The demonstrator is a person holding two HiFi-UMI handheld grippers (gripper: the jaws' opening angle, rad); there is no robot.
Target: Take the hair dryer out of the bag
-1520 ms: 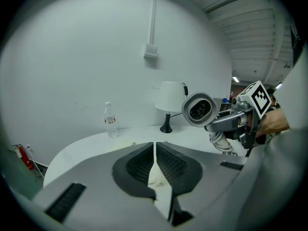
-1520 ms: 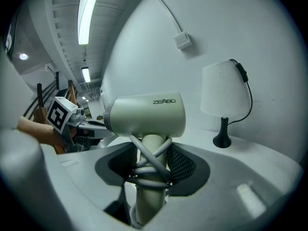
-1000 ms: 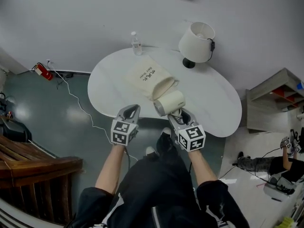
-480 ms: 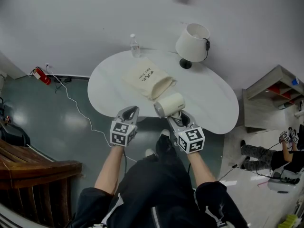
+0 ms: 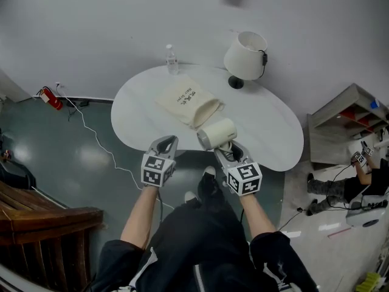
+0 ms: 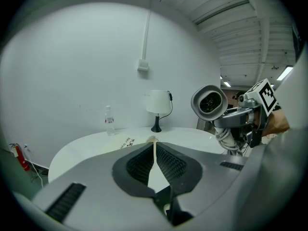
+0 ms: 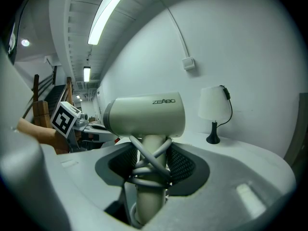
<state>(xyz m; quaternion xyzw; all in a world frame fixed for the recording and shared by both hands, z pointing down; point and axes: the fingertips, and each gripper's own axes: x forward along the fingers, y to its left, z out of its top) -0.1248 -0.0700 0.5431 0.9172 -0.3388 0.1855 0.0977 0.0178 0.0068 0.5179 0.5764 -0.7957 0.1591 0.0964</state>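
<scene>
Right gripper view: the hair dryer (image 7: 144, 117) is clamped by its cord-wrapped handle between the jaws of the right gripper (image 7: 151, 163), over the near edge of the white table (image 5: 267, 129). The left gripper (image 6: 154, 153) is seen closed on nothing. The cloth bag (image 5: 189, 102) is seen lying on the table, just beyond the hair dryer.

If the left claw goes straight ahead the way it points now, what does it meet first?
Probably the cloth bag on the white table; depth is unclear, so the left claw may touch the table first.
</scene>
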